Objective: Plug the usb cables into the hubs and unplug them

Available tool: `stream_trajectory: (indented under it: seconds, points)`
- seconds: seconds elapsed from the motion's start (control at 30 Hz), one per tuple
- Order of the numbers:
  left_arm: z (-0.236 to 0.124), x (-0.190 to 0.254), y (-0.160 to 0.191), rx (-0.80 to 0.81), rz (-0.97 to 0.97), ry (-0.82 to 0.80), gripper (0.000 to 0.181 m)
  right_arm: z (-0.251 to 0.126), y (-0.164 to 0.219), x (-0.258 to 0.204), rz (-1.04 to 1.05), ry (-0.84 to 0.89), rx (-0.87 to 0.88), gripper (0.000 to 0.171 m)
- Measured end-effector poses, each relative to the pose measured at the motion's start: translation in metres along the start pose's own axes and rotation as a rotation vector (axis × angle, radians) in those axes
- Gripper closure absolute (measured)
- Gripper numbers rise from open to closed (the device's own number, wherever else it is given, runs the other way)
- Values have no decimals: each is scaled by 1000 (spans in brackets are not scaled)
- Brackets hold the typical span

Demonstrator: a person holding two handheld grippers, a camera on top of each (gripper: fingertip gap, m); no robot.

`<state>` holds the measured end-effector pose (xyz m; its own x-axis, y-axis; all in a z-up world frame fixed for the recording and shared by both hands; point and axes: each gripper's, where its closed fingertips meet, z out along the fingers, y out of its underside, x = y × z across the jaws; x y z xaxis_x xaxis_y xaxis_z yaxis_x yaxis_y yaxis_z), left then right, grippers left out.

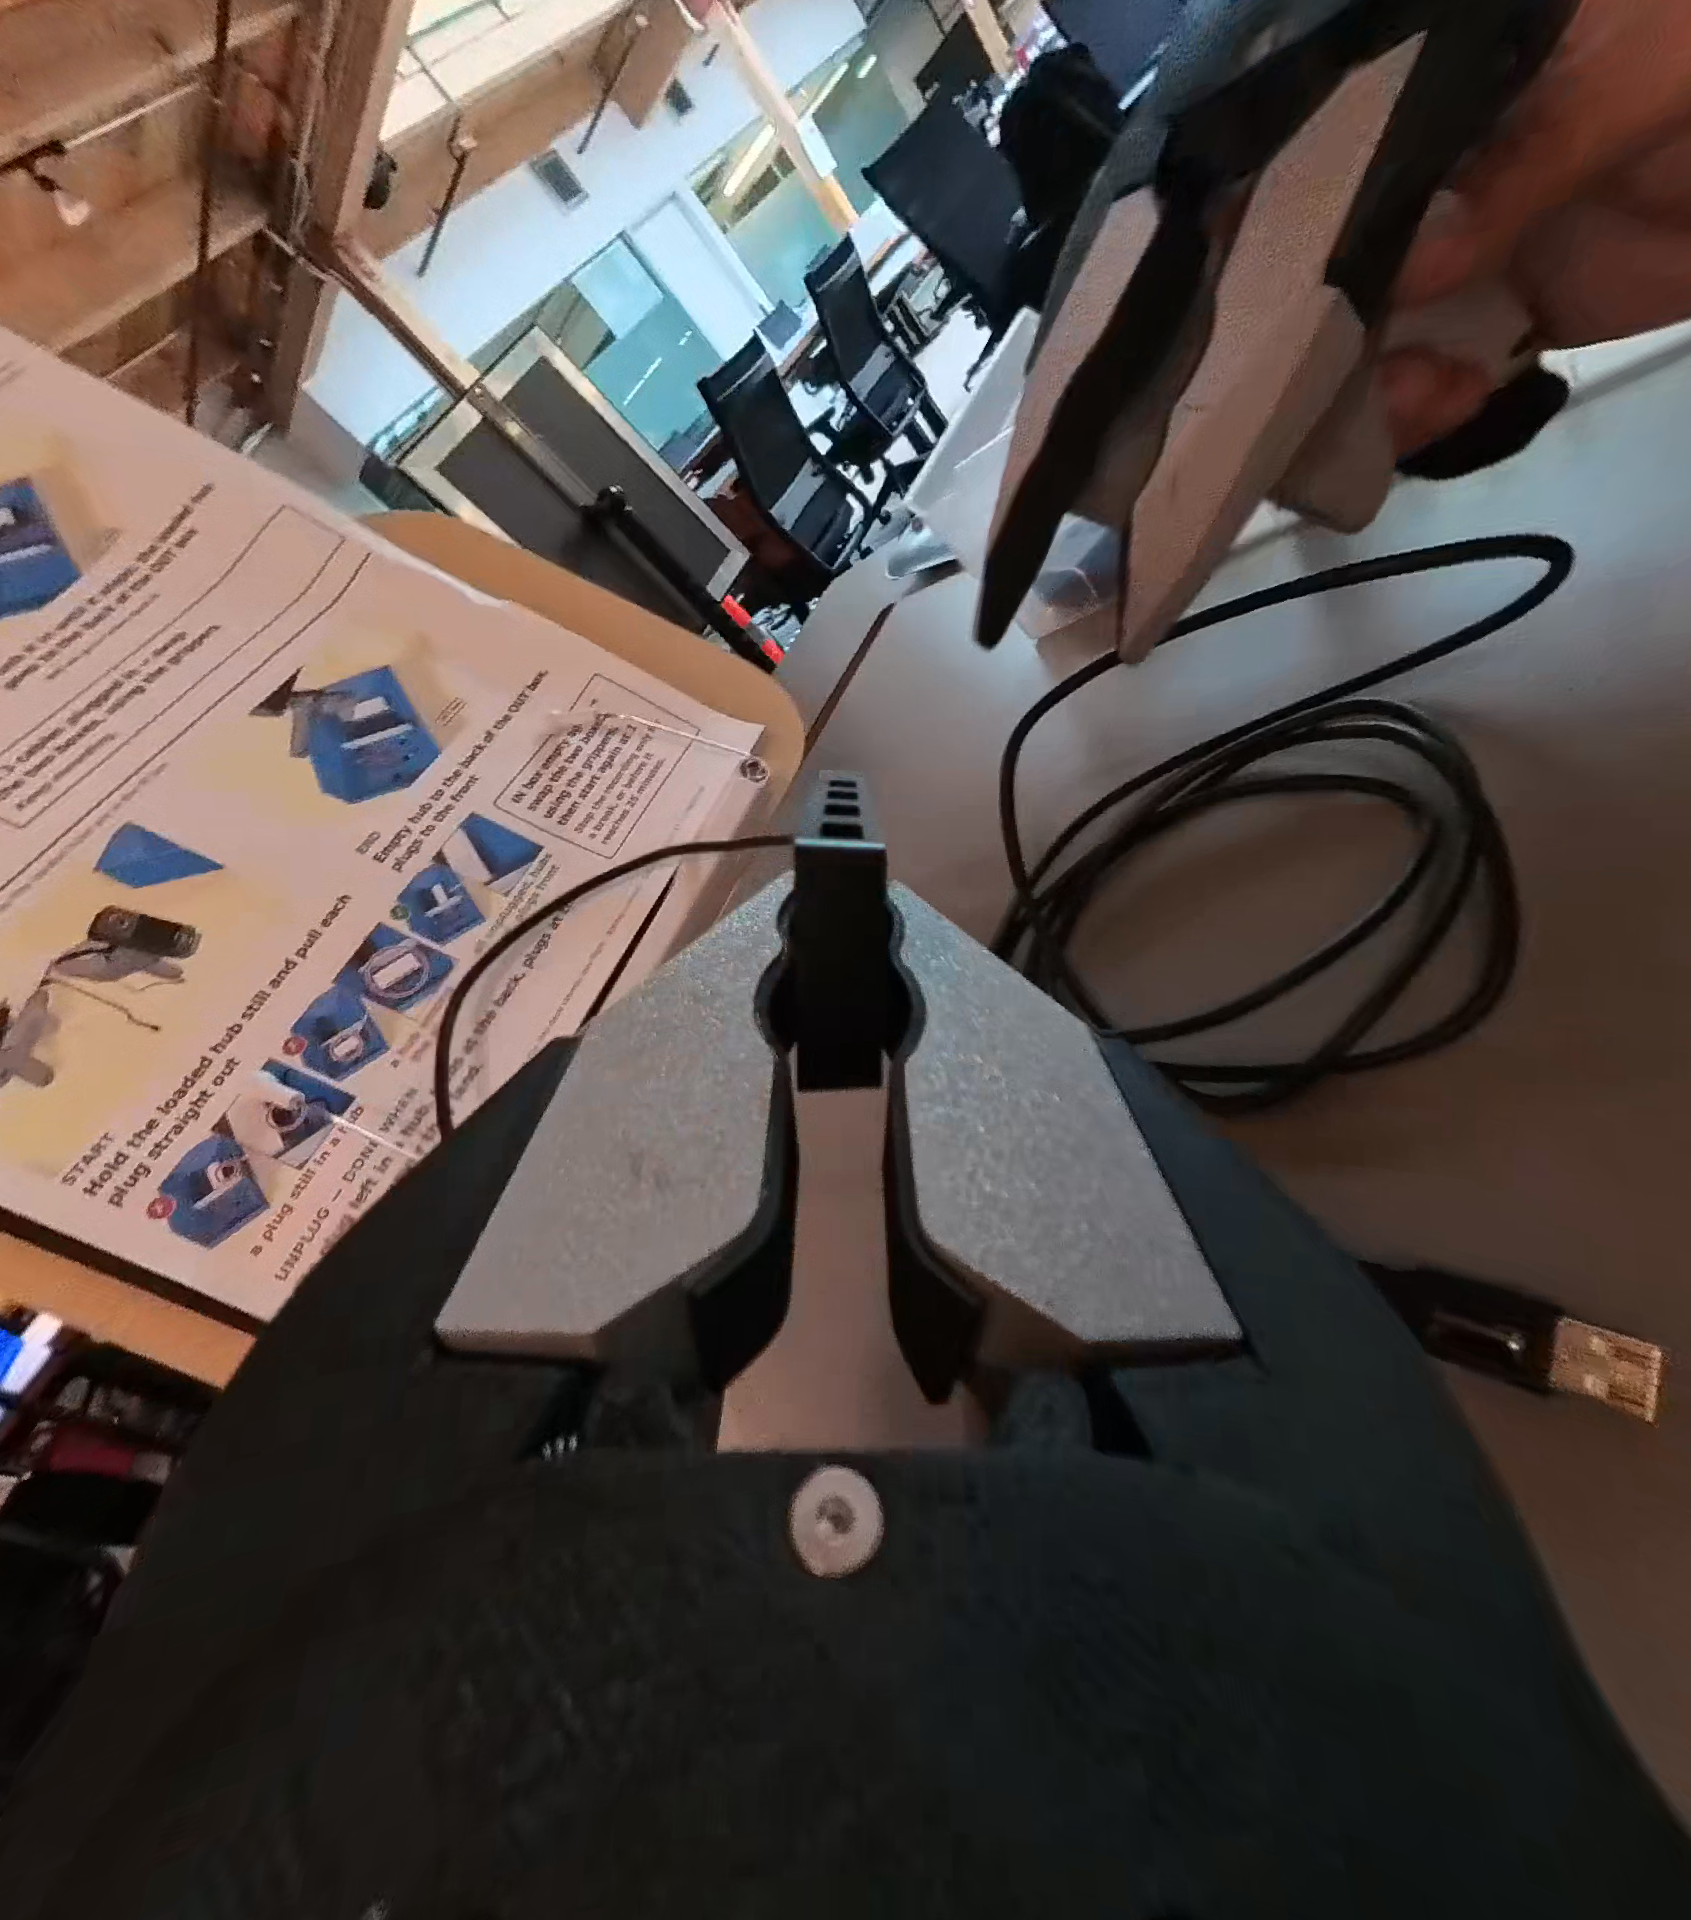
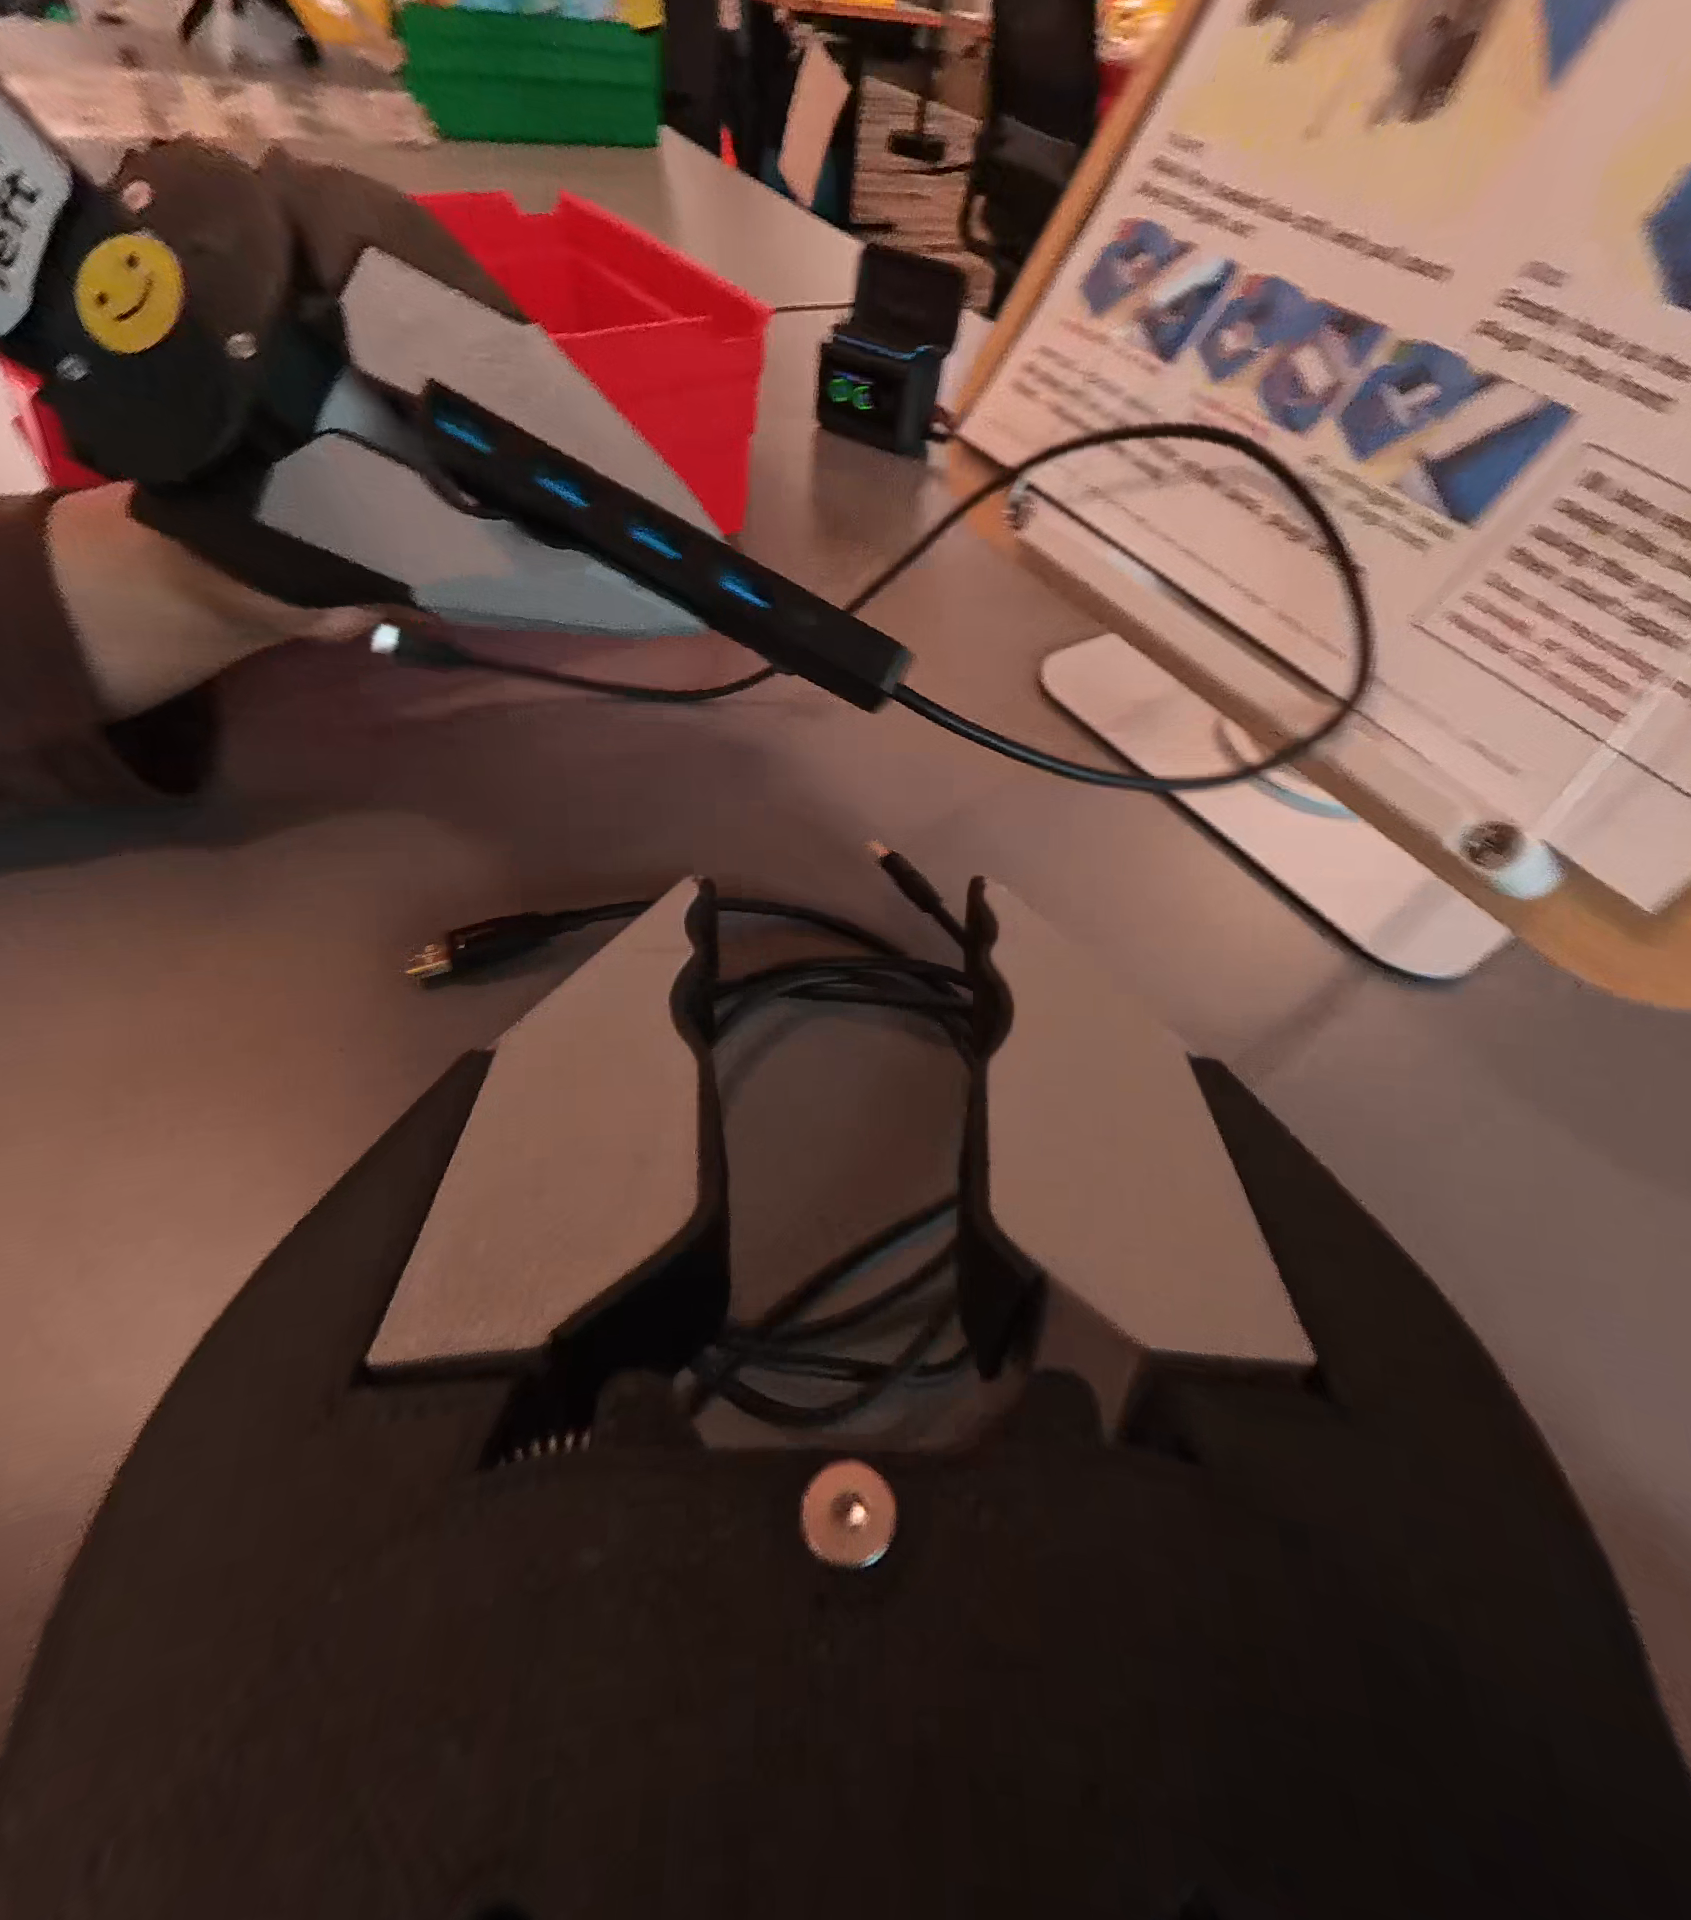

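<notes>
My left gripper (image 1: pixel 839 920) is shut on a slim black usb hub (image 1: pixel 841 831), held off the table and seen end-on. In the right wrist view the hub (image 2: pixel 654 540) shows several blue ports, gripped by the left gripper (image 2: pixel 680 566) at upper left. The hub's thin lead (image 2: pixel 1340 623) loops toward the board. My right gripper (image 2: pixel 836 904) is open and empty, over a coiled black usb cable (image 2: pixel 820 987) on the table. The cable's usb plug (image 2: pixel 446 956) lies left of the fingers. In the left wrist view the coil (image 1: pixel 1340 883), plug (image 1: pixel 1589 1371) and right gripper (image 1: pixel 1064 634) show.
A tilted board with an instruction sheet (image 1: pixel 249 779) stands on the left, also at the right of the right wrist view (image 2: pixel 1443 468). A red box (image 2: pixel 633 332), a small black device with a green display (image 2: pixel 877 390) and a green bin (image 2: pixel 529 73) sit behind. About 8 cm separates my left fingertips from my right.
</notes>
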<state>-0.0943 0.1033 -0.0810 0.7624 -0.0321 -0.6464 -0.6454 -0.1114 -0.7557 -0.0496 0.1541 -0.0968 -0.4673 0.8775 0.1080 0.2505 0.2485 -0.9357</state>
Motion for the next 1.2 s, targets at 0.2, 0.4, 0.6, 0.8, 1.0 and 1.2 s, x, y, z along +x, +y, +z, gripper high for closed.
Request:
stream_trajectory:
  seconds: [0.2, 0.4, 0.6, 0.8, 1.0, 1.2]
  points:
    - [1, 33, -20, 42, 68, 126, 173, 17, 3, -26, -126, -9, -28, 129]
    - [-1, 37, -25, 67, 69, 142, 173, 18, 5, -10, -263, 162, -50, 134]
    - [-4, 57, -29, 95, 16, 266, 172, 21, 11, -30, -290, 39, -75, 152]
    - [-4, 64, -25, 88, -46, 320, 166, 20, 18, -26, -388, 88, -141, 154]
    - [1, 68, -24, 76, -4, 298, 169, 22, 25, -26, -402, 92, -182, 154]
    - [2, 62, -25, 69, 60, 254, 173, 22, 20, -24, -393, 106, -149, 154]
